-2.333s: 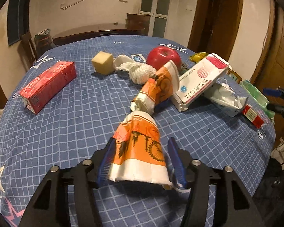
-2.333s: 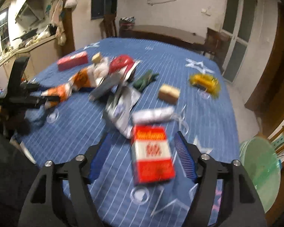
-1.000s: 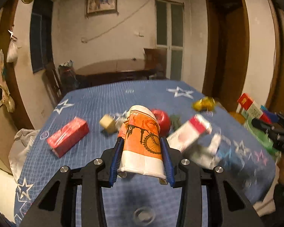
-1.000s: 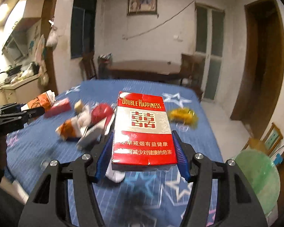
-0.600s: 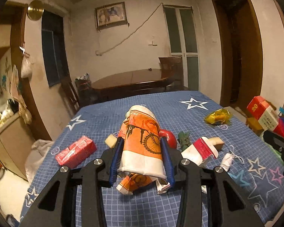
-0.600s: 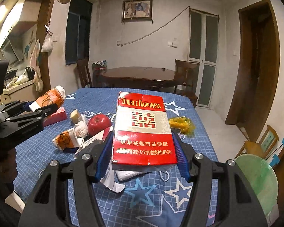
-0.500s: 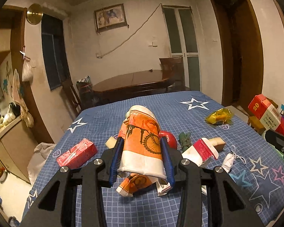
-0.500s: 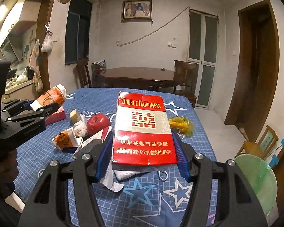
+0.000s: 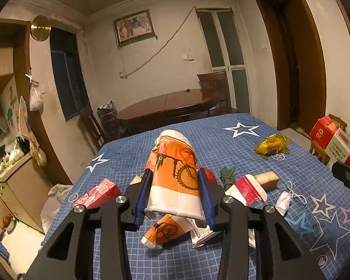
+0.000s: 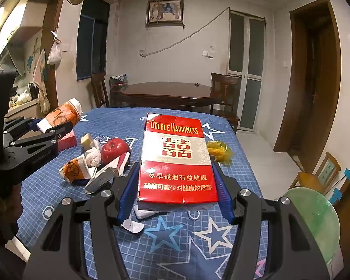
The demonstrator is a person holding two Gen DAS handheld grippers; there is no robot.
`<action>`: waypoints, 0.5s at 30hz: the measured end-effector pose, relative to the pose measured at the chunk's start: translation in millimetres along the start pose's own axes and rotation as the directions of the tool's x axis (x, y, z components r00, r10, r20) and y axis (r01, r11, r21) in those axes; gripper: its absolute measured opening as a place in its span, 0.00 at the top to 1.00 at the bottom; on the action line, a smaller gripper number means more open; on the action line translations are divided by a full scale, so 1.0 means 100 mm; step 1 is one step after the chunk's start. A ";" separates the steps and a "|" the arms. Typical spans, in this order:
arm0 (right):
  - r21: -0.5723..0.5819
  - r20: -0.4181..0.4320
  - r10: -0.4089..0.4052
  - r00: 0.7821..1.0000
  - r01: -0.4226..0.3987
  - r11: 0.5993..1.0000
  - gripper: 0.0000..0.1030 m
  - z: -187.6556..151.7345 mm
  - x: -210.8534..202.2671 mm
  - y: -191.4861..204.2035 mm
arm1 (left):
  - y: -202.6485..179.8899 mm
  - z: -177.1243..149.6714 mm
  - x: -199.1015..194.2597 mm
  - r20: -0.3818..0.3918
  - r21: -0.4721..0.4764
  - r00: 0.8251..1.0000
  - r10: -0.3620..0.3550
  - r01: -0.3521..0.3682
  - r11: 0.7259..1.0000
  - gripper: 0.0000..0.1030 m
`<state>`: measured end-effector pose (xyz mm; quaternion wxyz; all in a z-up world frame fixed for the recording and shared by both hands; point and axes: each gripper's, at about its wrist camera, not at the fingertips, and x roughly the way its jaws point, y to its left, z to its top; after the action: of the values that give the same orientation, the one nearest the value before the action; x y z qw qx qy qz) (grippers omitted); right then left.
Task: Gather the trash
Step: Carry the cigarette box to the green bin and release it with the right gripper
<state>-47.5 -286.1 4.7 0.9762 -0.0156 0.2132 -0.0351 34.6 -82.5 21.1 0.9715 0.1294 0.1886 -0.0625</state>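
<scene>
Left gripper (image 9: 174, 194) clamped on paper cup (image 9: 173, 175), right gripper (image 10: 175, 187) clamped on red carton (image 10: 176, 158)

The left gripper (image 9: 175, 193) is raised above the table, its two blue-padded fingers (image 9: 144, 194) pointing toward 12 o'clock and pressed against the sides of a cup (image 9: 173, 182), which they hold lifted. In the right wrist view this gripper (image 10: 51, 126) shows at 9 o'clock, level, gripped from below by a dark hand (image 10: 2, 200). The right gripper (image 10: 177, 186) is also lifted and level, its fingers (image 10: 222, 194) clamped on both long edges of a carton (image 10: 177, 158), aimed at 12 o'clock.
</scene>
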 end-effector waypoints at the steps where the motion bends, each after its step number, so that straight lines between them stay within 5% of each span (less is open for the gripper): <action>1: 0.001 -0.003 -0.003 1.000 0.003 1.000 0.45 -0.01 0.00 -0.01 | -0.02 0.00 0.00 -0.001 0.001 1.000 -0.004 0.004 1.000 0.60; 15: 0.033 -0.012 -0.028 1.000 0.029 0.999 0.45 -0.07 -0.01 -0.20 | -0.23 0.07 -0.01 0.016 0.040 1.000 -0.020 0.020 0.999 0.60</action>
<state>-52.6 -306.1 -0.8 0.9745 -0.0022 0.2180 -0.0526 31.8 -106.5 22.1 0.9695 0.1463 0.1808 -0.0771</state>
